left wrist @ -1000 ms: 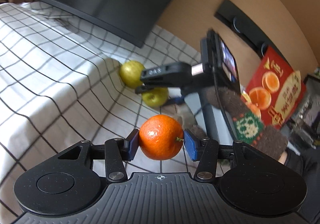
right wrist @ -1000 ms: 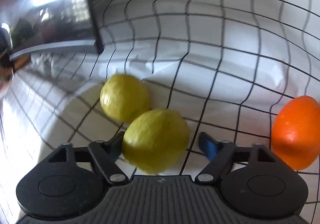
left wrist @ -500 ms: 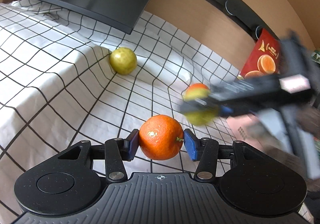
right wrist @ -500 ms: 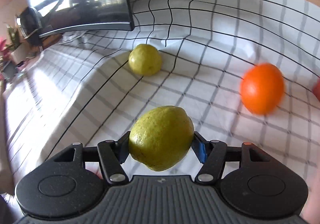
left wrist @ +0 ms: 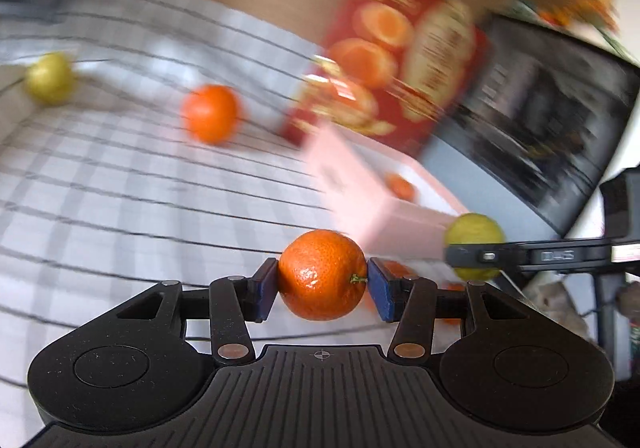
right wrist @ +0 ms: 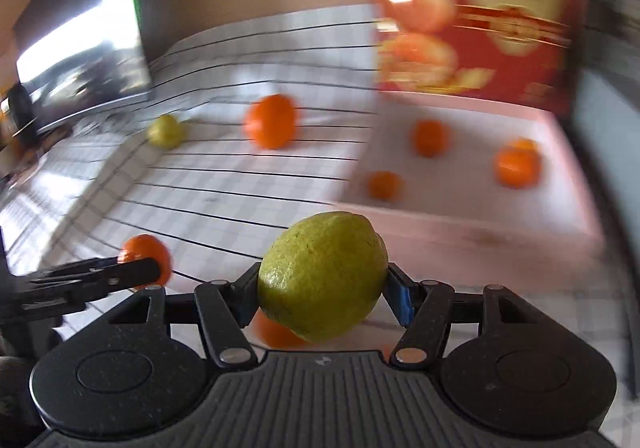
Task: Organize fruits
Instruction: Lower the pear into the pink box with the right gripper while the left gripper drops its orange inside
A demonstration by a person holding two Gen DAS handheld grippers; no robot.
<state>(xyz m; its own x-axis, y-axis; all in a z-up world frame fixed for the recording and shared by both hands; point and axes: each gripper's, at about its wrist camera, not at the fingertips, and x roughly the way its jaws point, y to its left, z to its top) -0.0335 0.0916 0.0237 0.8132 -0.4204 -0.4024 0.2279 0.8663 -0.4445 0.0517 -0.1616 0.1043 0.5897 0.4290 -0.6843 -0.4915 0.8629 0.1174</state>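
Left wrist view. My left gripper (left wrist: 322, 290) pinches an orange (left wrist: 322, 274) between its blue pads (left wrist: 265, 290), jaws pressed on either side, fruit held clear of the cloth. Peel is glossy, finely pitted, with the green stem nub turned toward the right pad. The frame is smeared, so detail beyond is soft. On the checked tablecloth (left wrist: 120, 187), white with thin dark lines, lie one loose orange (left wrist: 211, 113) and, further left, a yellow-green fruit (left wrist: 50, 78). To the right sits a shallow pale pink tray (left wrist: 376, 203), with a red printed box (left wrist: 400, 59) standing behind it. At least one small orange shows inside the tray. The right gripper (left wrist: 472, 256) enters from the right edge, closed around a green fruit (left wrist: 474, 244) near the tray's front wall.

Right wrist view. My right gripper (right wrist: 323, 298) clamps that green fruit (right wrist: 323, 276): lemon-shaped, dull, speckled skin, wider than the jaw pads. The tray (right wrist: 460, 228) lies ahead and right, holding four oranges as far as I can count, well apart from each other. The same two fruits lie loose on the cloth (right wrist: 224, 183). The left gripper (right wrist: 132, 272) with its orange shows at lower left.

Judgement: sorting is partly done. Two fruits are in carry, two wait on the cloth. I cannot tell where the green ones belong.
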